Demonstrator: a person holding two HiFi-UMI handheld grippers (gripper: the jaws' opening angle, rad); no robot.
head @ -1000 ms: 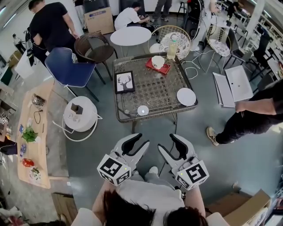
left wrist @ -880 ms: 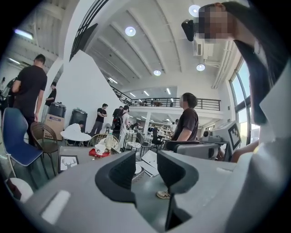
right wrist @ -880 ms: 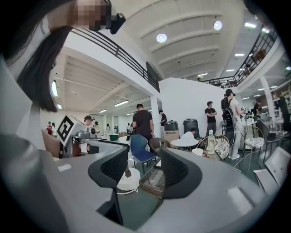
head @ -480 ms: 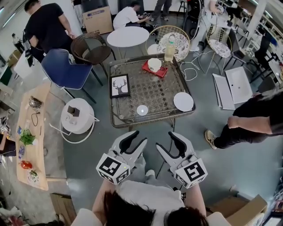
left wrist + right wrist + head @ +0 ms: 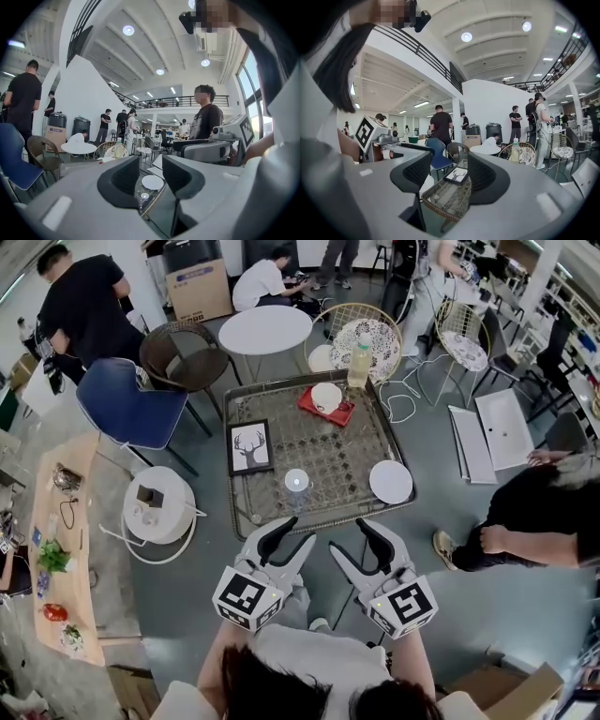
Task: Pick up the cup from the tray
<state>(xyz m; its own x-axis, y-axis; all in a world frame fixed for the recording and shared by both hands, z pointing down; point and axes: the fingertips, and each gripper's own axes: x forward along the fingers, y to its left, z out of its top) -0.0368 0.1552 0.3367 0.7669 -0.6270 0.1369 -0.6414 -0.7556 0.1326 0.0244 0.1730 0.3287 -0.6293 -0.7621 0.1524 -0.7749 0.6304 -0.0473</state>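
your red tray (image 5: 342, 413) sits on the far side of the wicker table (image 5: 328, 454), upper centre of the frame. the white cup (image 5: 326, 396) stands in it, upright, open mouth facing up at you, long axis vertical. no handle that shows from here. left gripper (image 5: 284, 542) and right gripper (image 5: 356, 544) hover at the table's near edge, lower centre, both with jaws spread, nothing between them.

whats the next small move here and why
Probably carry the right gripper forward over the table toward the cup. The cup sits on the red tray at the table's far end, and the right gripper, open and empty, is only at the near edge.
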